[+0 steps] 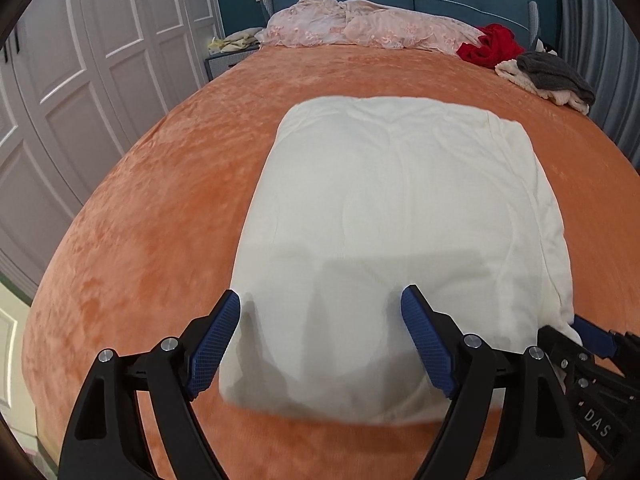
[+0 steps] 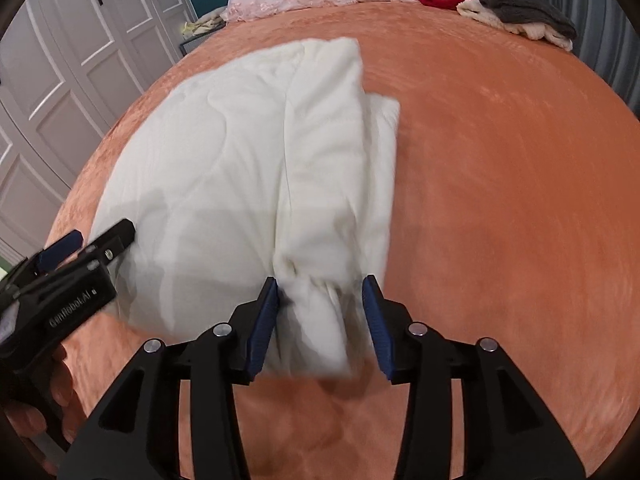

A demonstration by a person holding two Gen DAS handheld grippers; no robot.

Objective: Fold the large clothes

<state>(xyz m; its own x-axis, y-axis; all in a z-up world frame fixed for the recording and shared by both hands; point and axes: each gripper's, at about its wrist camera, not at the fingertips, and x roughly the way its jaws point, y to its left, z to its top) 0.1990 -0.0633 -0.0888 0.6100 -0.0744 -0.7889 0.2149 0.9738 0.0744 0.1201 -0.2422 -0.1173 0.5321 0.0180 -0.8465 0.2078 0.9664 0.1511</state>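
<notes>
I've got 1 white garment [image 1: 400, 240], folded into a thick rectangular pad, lying flat mid-bed on the orange bedspread [image 1: 140, 220]. In the right wrist view it shows 2 stacked layers along its right edge and a bunched near corner; the surface is smooth w/ faint creases. My left gripper [image 1: 320, 340] is spread wide over the near edge, pads clear of the cloth, nothing grasped. My right gripper [image 2: 320, 320] is partly open around that bunched corner; left pad looks touching, right pad apart, so it's released. Further out: 1 pink lace cover [image 1: 360, 26], 1 red garment [image 1: 492, 46], 1 grey garment [image 1: 556, 74] on 1 cream garment [image 1: 516, 74]. White wardrobe doors [image 1: 80, 60] on the left.
</notes>
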